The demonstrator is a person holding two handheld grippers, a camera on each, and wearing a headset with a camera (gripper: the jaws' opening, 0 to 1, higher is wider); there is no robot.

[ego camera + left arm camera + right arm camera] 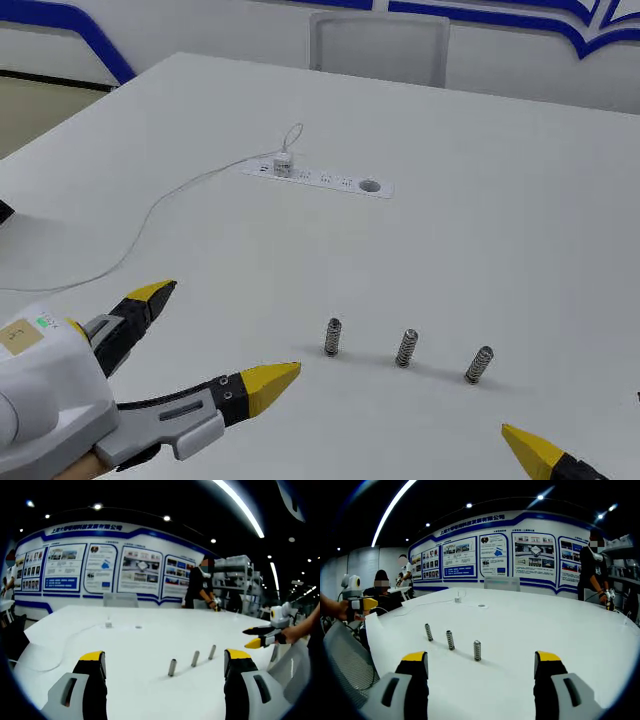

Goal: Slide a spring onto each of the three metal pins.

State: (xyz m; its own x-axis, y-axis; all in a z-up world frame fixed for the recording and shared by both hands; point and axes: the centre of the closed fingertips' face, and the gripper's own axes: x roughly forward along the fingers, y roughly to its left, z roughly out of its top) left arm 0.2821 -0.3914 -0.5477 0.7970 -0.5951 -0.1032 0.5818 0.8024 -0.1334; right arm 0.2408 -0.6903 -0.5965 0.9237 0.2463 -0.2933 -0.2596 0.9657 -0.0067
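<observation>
Low over the table [480,200], left claw [228,330] and right claw [481,656] gape wide, empty, facing the pins [406,348].

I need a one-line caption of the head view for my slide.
Three spring-covered pins stand in a row on the white table, with the open left gripper beside them.

Three springs [406,348] stand upright — left gripper [228,330] spread wide.

A big white table [500,200] stands before a wall [470,530] with posters [493,555]; a grey chair [378,47] is at its far edge.
</observation>
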